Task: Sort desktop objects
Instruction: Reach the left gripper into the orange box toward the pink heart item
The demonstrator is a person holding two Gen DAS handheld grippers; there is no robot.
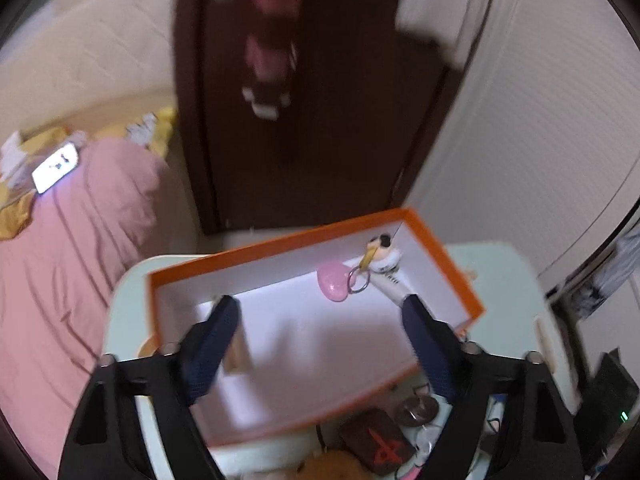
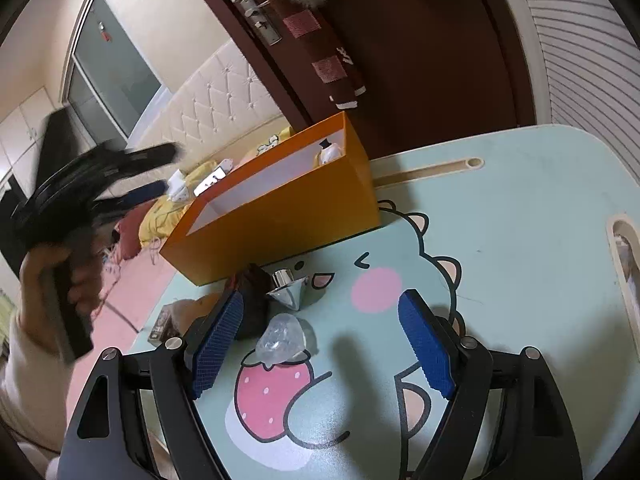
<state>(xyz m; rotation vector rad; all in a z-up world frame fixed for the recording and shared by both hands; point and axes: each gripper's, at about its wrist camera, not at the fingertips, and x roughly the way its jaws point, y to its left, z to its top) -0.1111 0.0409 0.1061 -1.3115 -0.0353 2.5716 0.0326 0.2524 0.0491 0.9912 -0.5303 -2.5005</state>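
I note the orange cardboard box [image 2: 280, 208] on the table [image 2: 520, 216], long axis running seven to one o'clock. My left gripper [image 1: 320, 312] hovers spread above its white interior; right gripper [image 2: 324, 320] spread over a crinkled clear wrapper [image 2: 282, 338] (glossy).

Left gripper [image 1: 320, 312]: jaws spread wide, nothing between them, hanging over the orange box [image 1: 448, 256]. Box floor below and ahead of the fingers is bare. Far right corner is taken by a pink heart charm [image 1: 334, 284], key ring and plush keychain [image 1: 382, 252]. Box walls bound all sides.

Right gripper [image 2: 322, 336]: jaws wide, above the table [image 2: 540, 240]. Clear plastic piece [image 2: 282, 338] lies between the fingers; silver cone [image 2: 288, 290] and dark object [image 2: 254, 296] just ahead-left; box wall beyond. Ahead-right is bare tabletop.
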